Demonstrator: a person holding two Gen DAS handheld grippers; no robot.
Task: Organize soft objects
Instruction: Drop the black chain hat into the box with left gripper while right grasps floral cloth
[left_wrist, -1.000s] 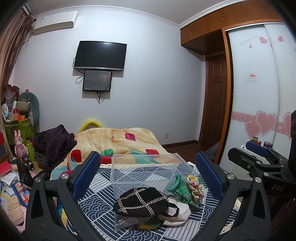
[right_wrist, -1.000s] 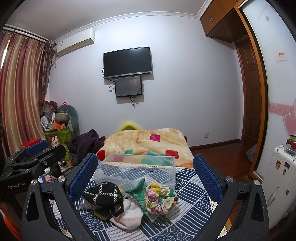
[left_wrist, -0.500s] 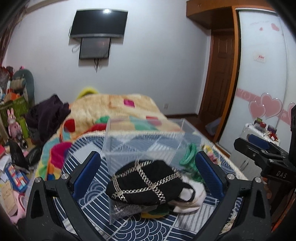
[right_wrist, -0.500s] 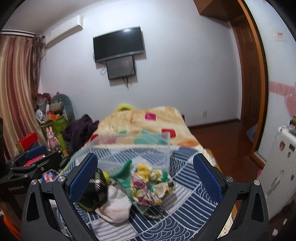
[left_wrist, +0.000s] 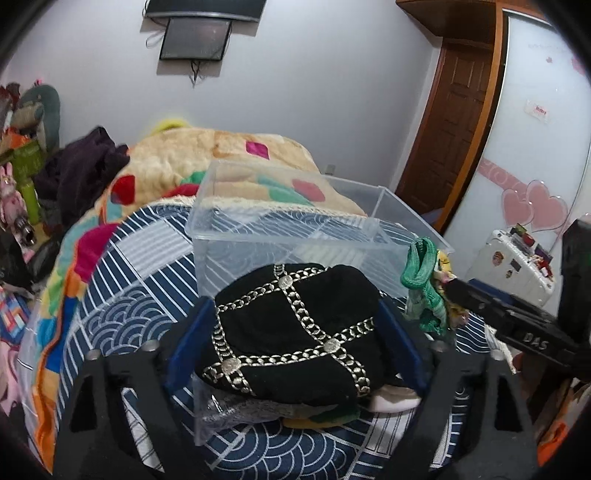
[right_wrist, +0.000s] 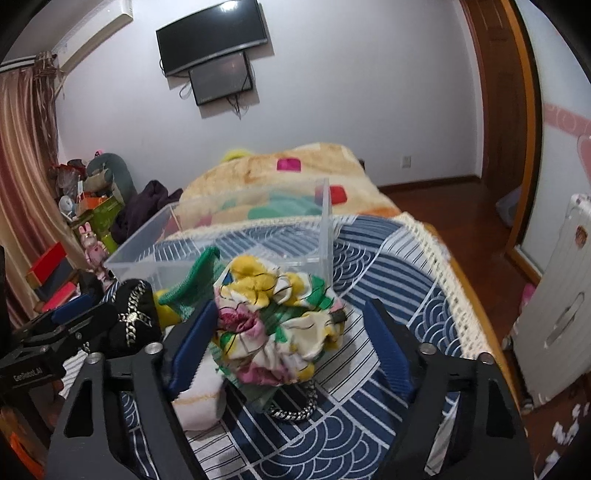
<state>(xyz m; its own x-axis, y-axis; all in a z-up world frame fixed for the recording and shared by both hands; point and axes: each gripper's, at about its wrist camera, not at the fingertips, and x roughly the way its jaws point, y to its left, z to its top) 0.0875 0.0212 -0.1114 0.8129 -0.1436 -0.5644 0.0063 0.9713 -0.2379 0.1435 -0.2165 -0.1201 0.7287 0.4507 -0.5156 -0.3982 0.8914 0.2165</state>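
Note:
A black hat with silver chain trim (left_wrist: 295, 332) lies on a pile of soft things on the bed, in front of a clear plastic box (left_wrist: 295, 229). My left gripper (left_wrist: 293, 339) is open, its blue fingers on either side of the hat. A floral fabric bundle (right_wrist: 280, 317) with a green knit piece (right_wrist: 195, 277) lies beside the hat (right_wrist: 133, 317). My right gripper (right_wrist: 291, 350) is open, its fingers astride the floral bundle. A white cloth (right_wrist: 199, 398) lies under the pile.
The blue patterned bedspread (right_wrist: 388, 266) covers the bed's near end, with a colourful blanket (left_wrist: 207, 155) behind the box (right_wrist: 236, 243). Clutter and a dark garment (left_wrist: 81, 173) sit at the left. A white suitcase (right_wrist: 561, 302) stands at the right by the wardrobe.
Both grippers moved forward and down to the pile and narrowed. The left now straddles the black hat, the right straddles the floral bundle.

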